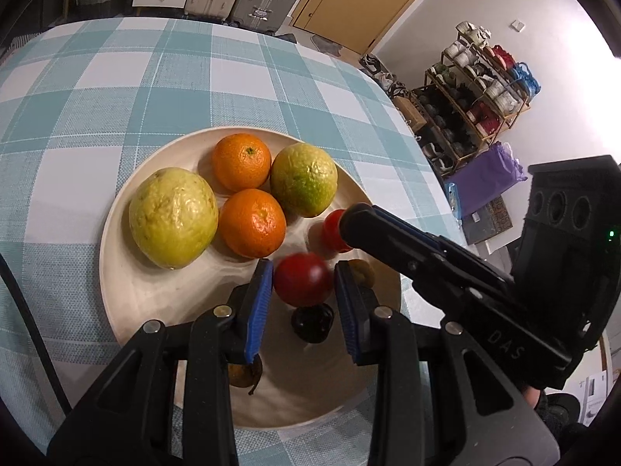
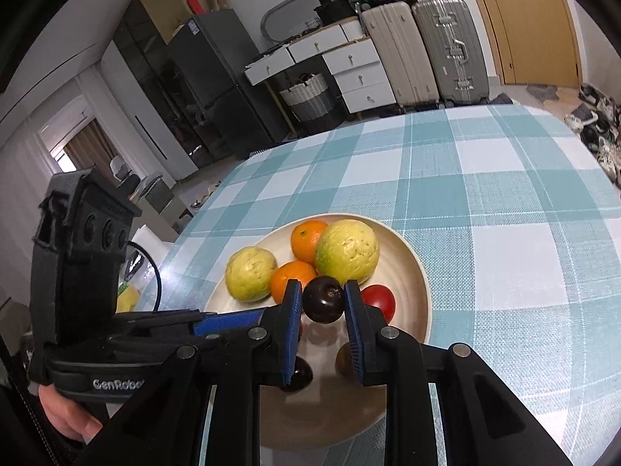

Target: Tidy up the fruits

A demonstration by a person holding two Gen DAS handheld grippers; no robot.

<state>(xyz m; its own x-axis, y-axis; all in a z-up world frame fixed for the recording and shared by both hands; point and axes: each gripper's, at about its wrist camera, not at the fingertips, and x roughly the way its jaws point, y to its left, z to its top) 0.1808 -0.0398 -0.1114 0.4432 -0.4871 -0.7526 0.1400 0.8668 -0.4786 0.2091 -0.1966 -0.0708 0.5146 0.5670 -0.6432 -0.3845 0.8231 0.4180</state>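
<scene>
**Both grippers loaded over a crowded fruit bowl**

The left gripper (image 1: 300, 291) is closed on a red tomato (image 1: 302, 279), its blue pads pressing both sides, held just above the near part of the cream bowl (image 1: 128, 272). The right gripper (image 2: 323, 306) is clamped tight on a dark plum (image 2: 323, 299), also over the bowl. In the bowl's far half lie two yellow-green guavas (image 1: 172, 217) and two oranges (image 1: 240, 161), packed touching one another. A second red tomato (image 2: 378, 301) sits at the right, and another dark plum (image 1: 312, 324) rests on the bowl floor below the left gripper.

Several risks follow. Both held fruits are round, smooth and soft; too hard a squeeze could bruise or split the tomato, while a loose grip could let either roll out. The two grippers work very near each other, so their fingers could collide. A fruit dropped from height could bounce off the sloped wall, knock the loose ones about, or roll onto the counter (image 1: 116, 89).

The counter is covered in a teal and white checked cloth, bare beyond the bowl. Behind it stand suitcases (image 2: 450, 50), white drawers (image 2: 357, 73), a dark refrigerator, a wooden door and, on the right, a crowded shoe rack (image 1: 465, 105).
</scene>
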